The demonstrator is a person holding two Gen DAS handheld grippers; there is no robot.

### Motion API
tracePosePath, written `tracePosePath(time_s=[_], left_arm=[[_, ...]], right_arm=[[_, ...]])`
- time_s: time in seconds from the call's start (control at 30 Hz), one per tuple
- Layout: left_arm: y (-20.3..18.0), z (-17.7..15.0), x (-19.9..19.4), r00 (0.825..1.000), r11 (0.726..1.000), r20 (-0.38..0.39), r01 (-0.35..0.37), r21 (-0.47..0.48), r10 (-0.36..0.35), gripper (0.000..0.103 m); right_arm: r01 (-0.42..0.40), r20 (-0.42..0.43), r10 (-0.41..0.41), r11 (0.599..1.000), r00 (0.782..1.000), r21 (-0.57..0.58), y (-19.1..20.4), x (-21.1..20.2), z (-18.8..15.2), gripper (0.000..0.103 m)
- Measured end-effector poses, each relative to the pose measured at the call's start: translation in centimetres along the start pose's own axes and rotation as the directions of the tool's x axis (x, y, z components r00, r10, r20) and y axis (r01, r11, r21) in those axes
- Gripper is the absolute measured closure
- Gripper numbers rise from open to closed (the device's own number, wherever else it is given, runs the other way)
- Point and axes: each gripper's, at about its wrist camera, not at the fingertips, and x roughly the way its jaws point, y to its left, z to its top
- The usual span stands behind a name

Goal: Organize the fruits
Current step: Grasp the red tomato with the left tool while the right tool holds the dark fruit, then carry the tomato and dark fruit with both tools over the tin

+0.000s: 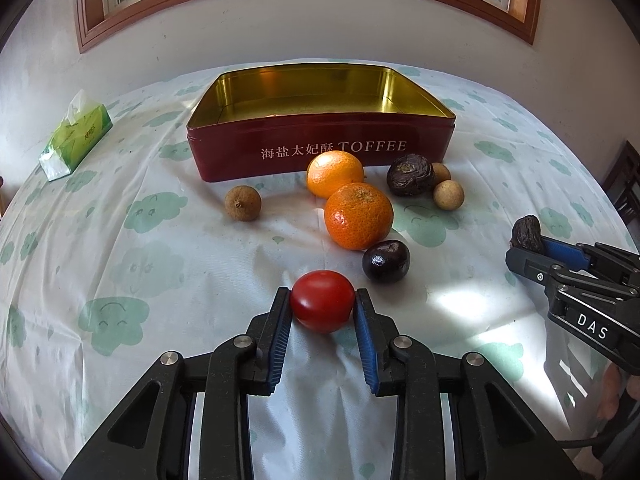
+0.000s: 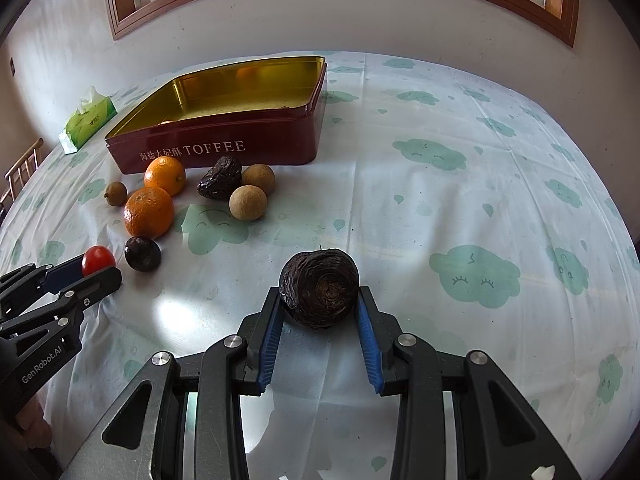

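My left gripper [image 1: 322,300] is shut on a red tomato [image 1: 322,301], low over the tablecloth; it also shows in the right wrist view [image 2: 98,261]. My right gripper [image 2: 320,298] is shut on a dark wrinkled fruit [image 2: 319,288], seen at the right in the left wrist view [image 1: 527,233]. An open red TOFFEE tin [image 1: 320,148] with a gold inside stands behind. In front of it lie two oranges [image 1: 358,216] [image 1: 335,174], a smooth dark fruit [image 1: 386,261], another wrinkled dark fruit [image 1: 410,174] and three tan longans [image 1: 243,203] [image 1: 449,195].
A green tissue pack [image 1: 76,138] lies at the far left of the table. The cloud-print tablecloth [image 2: 460,200] covers the table. A wall with a wooden-framed window runs behind. Chair parts show at the table's edges [image 2: 22,168].
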Motion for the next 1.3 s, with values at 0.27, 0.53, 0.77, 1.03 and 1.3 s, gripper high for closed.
tracePosePath(time_s=[0.27, 0.53, 0.77, 1.03, 1.3], left_arm=[[0.4, 0.0, -0.2, 1.0, 1.0, -0.006, 0.0, -0.01, 0.0, 0.071], [1.0, 0.1, -0.5, 1.0, 1.0, -0.001, 0.0, -0.018, 0.0, 0.071], [1.4, 0.7, -0.7, 1.0, 1.0, 0.011, -0.009, -0.01, 0.009, 0.071], [2.1, 2.4, -0.8, 0.999, 1.0, 0.033, -0.011, -0.024, 0.012, 0.071], [3.1, 4.2, -1.3, 0.997, 0.999, 0.07, -0.017, -0.04, 0.019, 0.071]], right_arm=[[0.001, -0.001, -0.001, 1.0, 1.0, -0.002, -0.1, 0.0, 0.1, 0.069], [-0.005, -0.005, 0.005, 1.0, 1.0, -0.003, 0.1, 0.1, 0.3, 0.07], [-0.002, -0.003, 0.002, 1.0, 1.0, -0.02, 0.6, 0.0, 0.9, 0.07], [0.002, 0.0, -0.002, 0.999, 1.0, -0.034, 1.2, 0.0, 1.9, 0.07], [0.004, 0.024, -0.003, 0.998, 1.0, -0.056, 1.8, -0.8, 2.9, 0.07]])
